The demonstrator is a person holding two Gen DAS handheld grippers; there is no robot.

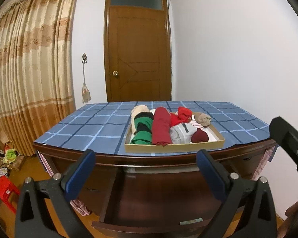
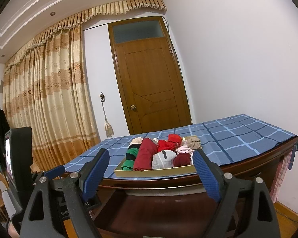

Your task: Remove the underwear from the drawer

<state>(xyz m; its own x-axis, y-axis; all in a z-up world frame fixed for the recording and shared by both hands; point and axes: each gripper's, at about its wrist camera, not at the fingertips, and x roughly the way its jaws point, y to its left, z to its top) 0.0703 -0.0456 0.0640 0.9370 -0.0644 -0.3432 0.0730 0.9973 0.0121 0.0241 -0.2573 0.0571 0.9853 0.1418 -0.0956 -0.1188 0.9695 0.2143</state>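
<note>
While both claws hang short of the table's front edge, nothing is gripped.
Left claw (image 1: 146, 170): released, its blue pads spread wide with only air between them, tilted slightly down over the pulled-out drawer (image 1: 149, 204).
Right claw (image 2: 151, 170): also released and empty, aimed level at the table front; it shows at the right edge of the left view, so the two sit close side by side.
Drawer: open below the tabletop; what shows of its inside looks bare dark wood, and no underwear can be made out in it.
Underwear (image 1: 162, 128): rolled pieces in green-black, dark red, bright red, grey and maroon lie packed in a shallow cardboard tray (image 1: 174, 148) on the blue checked cloth (image 1: 89, 127), probably gathered there so each roll can be picked singly.
In the way: the curved wooden table edge (image 1: 113, 159) lies between claws and tray.
Around: wooden door (image 1: 138, 59), patterned curtain (image 1: 29, 69), red stool (image 1: 5, 190) on the floor.
</note>
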